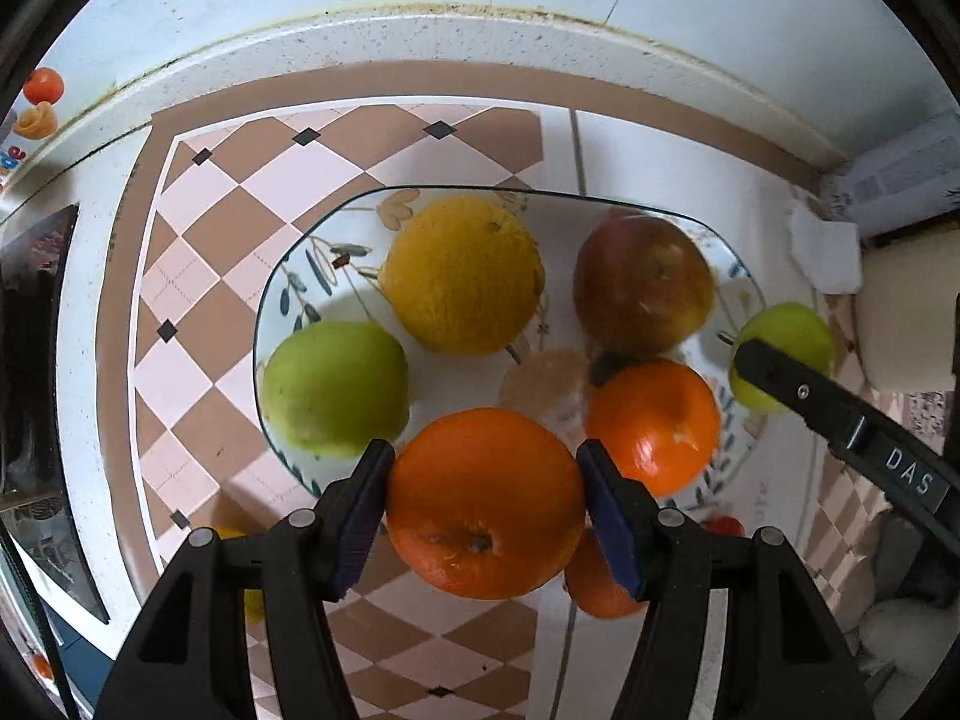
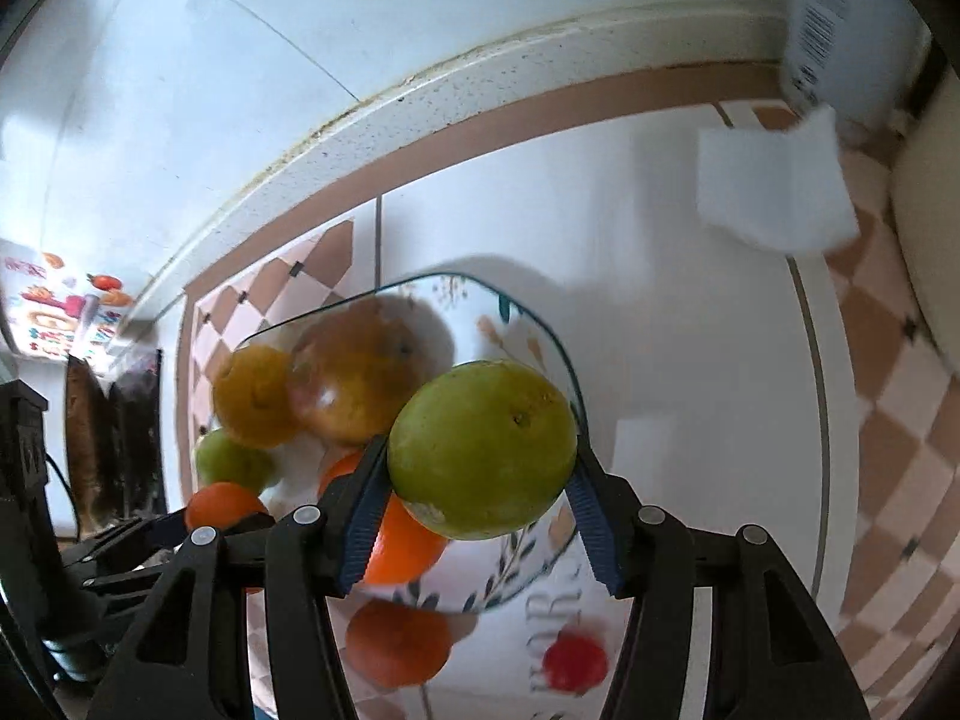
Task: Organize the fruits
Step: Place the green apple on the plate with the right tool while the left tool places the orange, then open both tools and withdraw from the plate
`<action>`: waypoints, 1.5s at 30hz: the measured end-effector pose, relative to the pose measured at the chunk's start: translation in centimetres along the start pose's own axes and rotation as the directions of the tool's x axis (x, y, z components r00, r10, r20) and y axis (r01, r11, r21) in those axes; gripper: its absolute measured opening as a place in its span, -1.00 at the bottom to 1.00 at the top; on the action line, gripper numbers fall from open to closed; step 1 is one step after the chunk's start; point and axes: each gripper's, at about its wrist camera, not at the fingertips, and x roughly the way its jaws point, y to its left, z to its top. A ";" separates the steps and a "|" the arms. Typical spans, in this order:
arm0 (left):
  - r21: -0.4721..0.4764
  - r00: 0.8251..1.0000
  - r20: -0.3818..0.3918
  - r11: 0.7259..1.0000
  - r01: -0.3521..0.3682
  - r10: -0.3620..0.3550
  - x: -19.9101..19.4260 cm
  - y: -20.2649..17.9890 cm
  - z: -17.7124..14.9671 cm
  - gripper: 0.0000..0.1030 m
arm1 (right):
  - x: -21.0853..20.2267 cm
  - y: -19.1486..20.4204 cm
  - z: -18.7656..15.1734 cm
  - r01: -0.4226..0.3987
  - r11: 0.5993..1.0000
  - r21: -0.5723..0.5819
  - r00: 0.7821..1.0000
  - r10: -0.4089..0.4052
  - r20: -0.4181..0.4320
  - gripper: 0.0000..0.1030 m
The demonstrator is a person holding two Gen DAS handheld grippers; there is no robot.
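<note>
A leaf-patterned white plate (image 1: pixel 282 306) sits on the checkered counter. It holds a yellow fruit (image 1: pixel 462 276), a red apple (image 1: pixel 642 285), a green fruit (image 1: pixel 336 387) and an orange (image 1: pixel 654 423). My left gripper (image 1: pixel 483 510) is shut on a large orange (image 1: pixel 480 504) above the plate's near rim. My right gripper (image 2: pixel 480 483) is shut on a green fruit (image 2: pixel 483 450) above the plate's right edge (image 2: pixel 558 354); it shows in the left wrist view (image 1: pixel 786 336) too.
An orange (image 2: pixel 399 642) and a small red fruit (image 2: pixel 576 663) lie on the counter near the plate. A white sponge (image 2: pixel 774 186) lies at the back right by a box (image 1: pixel 900 174). The counter's raised back edge (image 1: pixel 420 18) meets the tiled wall.
</note>
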 end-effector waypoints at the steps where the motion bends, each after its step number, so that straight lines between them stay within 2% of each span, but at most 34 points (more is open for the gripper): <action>1: 0.000 1.000 -0.001 1.000 -0.003 0.003 0.1 0.0 0.1 0.17 | 0.4 0.1 0.3 0.005 1.000 -0.004 1.000 -0.005 -0.002 0.16; 10: -0.025 1.000 0.000 1.000 -0.002 0.002 0.1 0.0 0.9 0.18 | 2.5 0.9 1.3 -0.013 1.000 -0.028 0.999 0.012 -0.053 0.18; 11: -0.028 1.000 0.000 1.000 0.000 0.000 0.3 -0.1 1.1 0.19 | 2.6 1.0 1.4 -0.013 1.000 -0.027 0.998 0.012 -0.055 0.24; 12: -0.032 1.000 0.004 0.999 0.010 -0.010 0.1 0.0 1.1 0.21 | 2.5 1.1 1.4 -0.018 1.000 -0.023 0.998 0.016 -0.053 0.38; 13: -0.037 1.000 0.013 0.999 0.026 -0.025 -0.1 0.3 1.1 0.36 | 2.4 1.2 1.4 -0.029 0.999 -0.020 0.998 0.028 -0.052 0.49; 14: -0.037 0.999 0.018 0.999 0.039 -0.039 -0.2 0.4 1.1 0.64 | 2.2 1.3 1.4 -0.039 0.999 -0.022 0.998 0.037 -0.051 0.65; 15: -0.037 0.999 0.023 0.999 0.038 -0.037 -0.4 0.5 1.1 0.71 | 2.0 1.6 1.4 -0.033 0.999 -0.030 0.998 0.031 -0.050 0.71; 20: -0.068 0.999 0.034 0.997 0.030 -0.027 -1.1 2.1 0.4 0.72 | 1.3 2.3 0.7 0.038 0.997 -0.062 0.999 -0.040 -0.033 0.74; 27: -0.081 0.998 0.044 0.996 -0.040 0.044 -1.8 4.7 -1.5 0.72 | -0.3 2.9 -1.0 0.109 0.990 -0.089 0.994 -0.108 0.013 0.74; 33: -0.085 0.993 0.073 0.993 -0.086 0.093 -3.2 5.6 -3.5 0.72 | -1.0 4.4 -4.0 0.192 0.972 -0.132 0.981 -0.190 0.032 0.74; 39: -0.062 0.988 0.115 0.994 -0.095 0.101 -5.1 5.4 -5.7 0.72 | -2.5 5.6 -7.0 0.197 0.970 -0.140 0.980 -0.192 0.045 0.74; 45: -0.033 0.979 0.182 0.996 -0.083 0.088 -8.1 4.5 -7.8 0.72 | -5.4 6.7 -9.5 0.221 0.964 -0.147 0.973 -0.208 0.098 0.74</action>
